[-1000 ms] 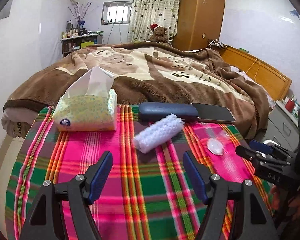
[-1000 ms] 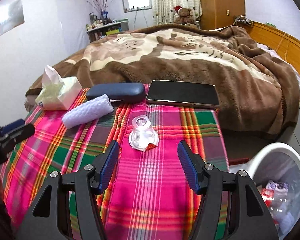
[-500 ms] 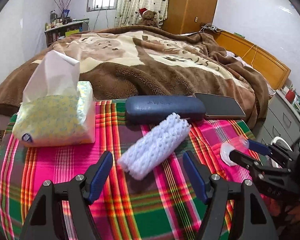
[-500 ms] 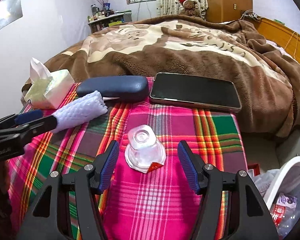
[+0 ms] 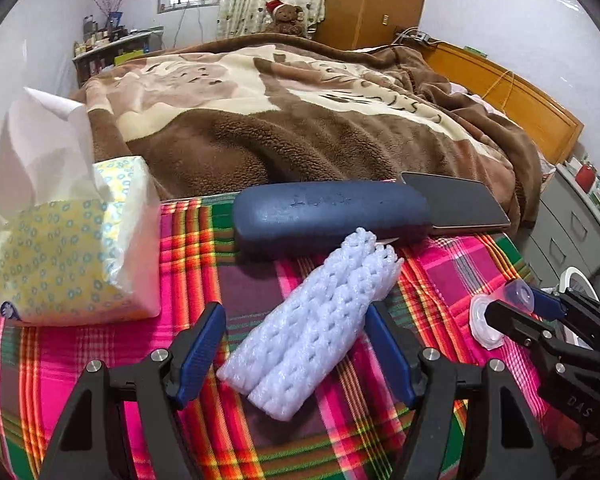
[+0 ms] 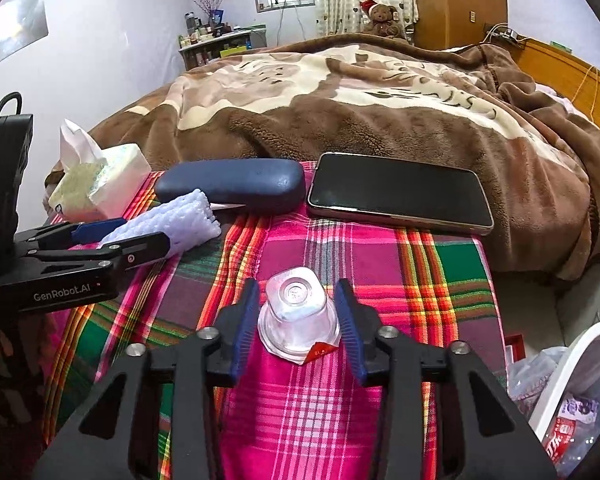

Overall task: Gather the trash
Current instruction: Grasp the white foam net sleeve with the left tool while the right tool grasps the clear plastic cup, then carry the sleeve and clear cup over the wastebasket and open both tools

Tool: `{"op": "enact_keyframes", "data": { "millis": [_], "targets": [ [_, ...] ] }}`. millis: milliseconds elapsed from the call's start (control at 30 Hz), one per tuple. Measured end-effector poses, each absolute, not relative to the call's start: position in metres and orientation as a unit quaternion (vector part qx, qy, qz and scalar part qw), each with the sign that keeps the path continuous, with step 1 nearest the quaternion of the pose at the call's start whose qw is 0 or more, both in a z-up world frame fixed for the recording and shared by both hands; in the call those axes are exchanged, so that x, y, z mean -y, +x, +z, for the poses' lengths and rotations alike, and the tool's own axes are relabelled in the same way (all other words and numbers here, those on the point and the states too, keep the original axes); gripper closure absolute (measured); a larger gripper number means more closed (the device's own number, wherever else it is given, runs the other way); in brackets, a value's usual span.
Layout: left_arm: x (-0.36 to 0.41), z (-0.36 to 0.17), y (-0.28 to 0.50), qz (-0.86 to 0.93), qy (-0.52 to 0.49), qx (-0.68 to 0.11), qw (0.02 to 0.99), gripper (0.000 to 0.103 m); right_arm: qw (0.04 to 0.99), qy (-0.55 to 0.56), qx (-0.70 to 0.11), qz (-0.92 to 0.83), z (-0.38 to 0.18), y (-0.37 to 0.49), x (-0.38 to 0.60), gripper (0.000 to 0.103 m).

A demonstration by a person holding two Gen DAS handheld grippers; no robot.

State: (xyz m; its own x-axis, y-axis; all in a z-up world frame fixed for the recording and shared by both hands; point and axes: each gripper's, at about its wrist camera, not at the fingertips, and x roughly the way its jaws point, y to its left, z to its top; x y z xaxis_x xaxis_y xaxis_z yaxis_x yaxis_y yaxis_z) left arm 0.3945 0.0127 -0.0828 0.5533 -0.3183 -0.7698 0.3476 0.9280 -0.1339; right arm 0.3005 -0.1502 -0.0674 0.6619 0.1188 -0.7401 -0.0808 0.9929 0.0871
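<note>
Left claw (image 5: 294, 346): fingers spread wide, straddling the near end of the foam net, not pressing it
Right claw (image 6: 297, 320): fingers partly closed, one just beside each flank of the plastic cup; contact too fine to judge, so grip not certain
Foam net (image 5: 316, 316): white mesh sleeve, lying flat and slanted on the tablecloth, far end close to the glasses case, near end between the left fingers (image 5: 202, 346)
Plastic cup (image 6: 296, 314): clear, upside down on the cloth, peeled foil lid with a red tab sticking out at its rim, sitting between the right fingers (image 6: 350, 326)
Tablecloth (image 6: 420, 280): pink, green and orange plaid, under everything on the table
Glasses case (image 5: 328, 210): dark blue, shut, lying across the far side of the cloth, just beyond the foam net
Phone (image 6: 400, 192): black screen up, at the far edge of the cloth beside the glasses case, right end overhanging toward the blanket
Tissue pack (image 5: 66, 256): yellow patterned soft pack, white tissue sticking up, far left of the cloth
Trash bin (image 6: 568, 392): white rim low at the right, off the table, wrappers inside
Blanket (image 5: 300, 120): brown and cream, covering the bed behind the table
</note>
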Motion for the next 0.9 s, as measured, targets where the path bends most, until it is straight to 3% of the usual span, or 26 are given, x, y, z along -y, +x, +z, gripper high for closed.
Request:
{"op": "enact_keyframes", "data": {
  "millis": [133,167,400,900],
  "targets": [
    [-0.011,-0.087,0.397,-0.192,0.014,-0.439,0.878,0.035,0.91,0.025,-0.41,0.059,-0.069,0.301,0.15,0.071],
    [-0.01,-0.087,0.396,-0.192,0.014,-0.439,0.878,0.042,0.91,0.026,-0.41,0.06,-0.069,0.301,0.15,0.071],
    [-0.004,-0.084,0.389,-0.194,0.022,-0.439,0.877,0.062,0.91,0.033,-0.408,0.064,-0.07,0.3,0.151,0.071],
    [-0.007,-0.069,0.34,-0.188,-0.001,-0.43,0.883,0.067,0.914,0.041,-0.398,0.068,-0.061,0.277,0.152,0.071]
  ]
}}
